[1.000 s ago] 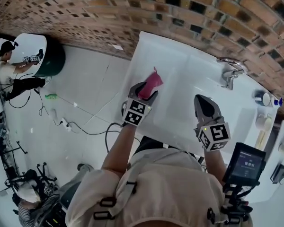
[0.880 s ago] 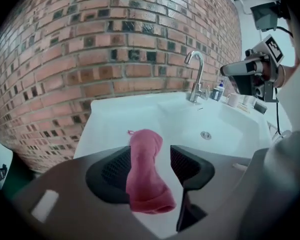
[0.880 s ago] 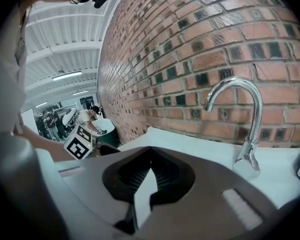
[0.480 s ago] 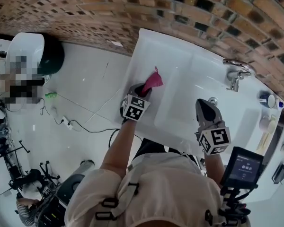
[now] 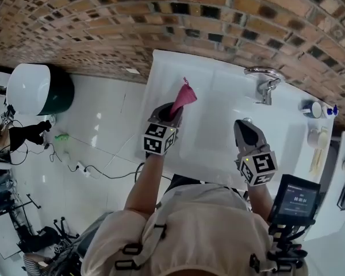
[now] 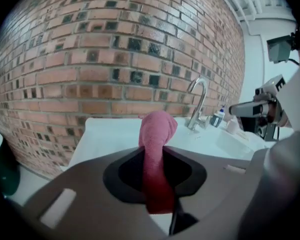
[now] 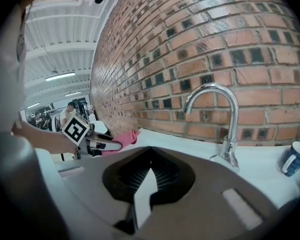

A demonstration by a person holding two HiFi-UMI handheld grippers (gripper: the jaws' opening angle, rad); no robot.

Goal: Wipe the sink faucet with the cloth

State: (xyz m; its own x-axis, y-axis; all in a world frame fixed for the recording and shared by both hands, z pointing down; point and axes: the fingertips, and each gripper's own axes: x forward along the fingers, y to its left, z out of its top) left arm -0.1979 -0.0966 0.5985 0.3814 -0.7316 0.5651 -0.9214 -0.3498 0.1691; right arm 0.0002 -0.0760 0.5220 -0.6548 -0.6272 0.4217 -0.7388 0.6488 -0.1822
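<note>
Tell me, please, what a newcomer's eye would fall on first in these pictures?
The bright pink cloth stands out, pinched in the left tongs, whose jaws have just been closing on it, above the left of the white sink top. Behind runs a red brick wall, with a curved chrome faucet at the sink's back edge; the right tongs hang shut and empty in front.

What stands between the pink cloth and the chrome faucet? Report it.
Nothing visible. The left gripper, whose jaws have just been closing, pinches the crumpled pink cloth; only bare white sink counter lies between it and the curved chrome faucet. The right gripper, empty, hangs nearer the person, off that path.
</note>
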